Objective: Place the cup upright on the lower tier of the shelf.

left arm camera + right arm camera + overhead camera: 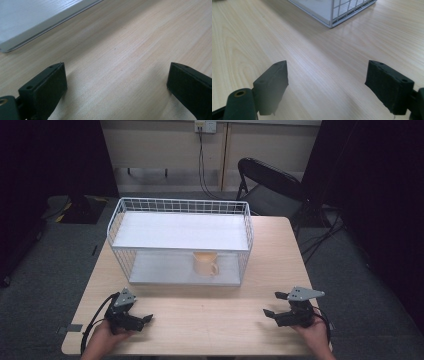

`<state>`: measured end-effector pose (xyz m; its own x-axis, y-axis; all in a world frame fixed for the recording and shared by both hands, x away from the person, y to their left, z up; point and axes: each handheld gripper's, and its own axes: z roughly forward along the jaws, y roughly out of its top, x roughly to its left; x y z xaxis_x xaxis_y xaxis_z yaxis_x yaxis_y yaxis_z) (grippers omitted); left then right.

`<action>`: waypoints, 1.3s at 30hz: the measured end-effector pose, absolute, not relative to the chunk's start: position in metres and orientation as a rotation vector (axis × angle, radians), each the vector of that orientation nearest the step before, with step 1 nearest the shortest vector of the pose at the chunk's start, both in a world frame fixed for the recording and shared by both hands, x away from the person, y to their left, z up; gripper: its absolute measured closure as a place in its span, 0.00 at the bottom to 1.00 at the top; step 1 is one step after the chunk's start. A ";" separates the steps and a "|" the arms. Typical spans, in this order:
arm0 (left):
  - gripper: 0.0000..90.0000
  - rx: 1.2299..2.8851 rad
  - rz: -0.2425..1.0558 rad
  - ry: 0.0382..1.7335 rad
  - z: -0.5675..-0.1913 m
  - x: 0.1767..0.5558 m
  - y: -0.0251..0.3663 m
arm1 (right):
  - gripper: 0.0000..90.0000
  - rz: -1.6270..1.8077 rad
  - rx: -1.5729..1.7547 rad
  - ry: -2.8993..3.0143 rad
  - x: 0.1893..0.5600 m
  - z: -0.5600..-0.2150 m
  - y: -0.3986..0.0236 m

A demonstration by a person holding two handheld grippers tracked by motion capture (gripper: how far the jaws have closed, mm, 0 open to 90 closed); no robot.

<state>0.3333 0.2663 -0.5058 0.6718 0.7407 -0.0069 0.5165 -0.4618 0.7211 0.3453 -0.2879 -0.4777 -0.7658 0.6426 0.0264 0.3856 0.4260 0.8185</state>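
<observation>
left gripper: black two-jaw gripper (131, 316) sits low at about 7 o'clock on the table, jaws wide apart, nothing but bare wood between them in the left gripper view (115, 82)

right gripper: same kind of black two-jaw gripper (281, 305) at roughly 5 o'clock, jaws also spread wide and holding nothing, see the right gripper view (327, 80)

table: pale wood-grain tabletop (210, 315), both grippers resting near its front edge

mug: cream ceramic mug with a side handle (206, 263), standing upright on the lower tier of the rack, a bit right of centre, handle pointing toward 4 o'clock or so

rack: white wire two-tier shelf rack (180, 206), long axis running 9 to 3, open front facing the person

key relation: mug lies at about 11 o'clock from the right gripper and about 1 o'clock from the left one; I'd say the right is a touch nearer, and the handle faces its side

clearance: guessing the upper shelf sits close over the mug, so the reach has to go in low

count: two grippers, one mug, one rack, one black folding chair (270, 182) past the far edge
</observation>
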 end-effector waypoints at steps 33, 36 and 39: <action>0.03 2.168 0.402 0.964 -0.506 0.333 0.266 | 0.22 1.100 0.915 2.433 0.352 -0.501 -0.314; 0.03 2.168 0.402 0.964 -0.506 0.333 0.266 | 0.22 1.083 0.902 2.450 0.352 -0.502 -0.313; 0.03 2.168 0.402 0.964 -0.506 0.333 0.266 | 0.20 1.080 0.915 2.451 0.353 -0.502 -0.313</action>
<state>0.3333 0.2663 -0.5058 0.6718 0.7407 -0.0067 0.5166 -0.4620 0.7208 0.3530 -0.3128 -0.5020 -0.7480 0.6633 -0.0246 0.4293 0.5117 0.7442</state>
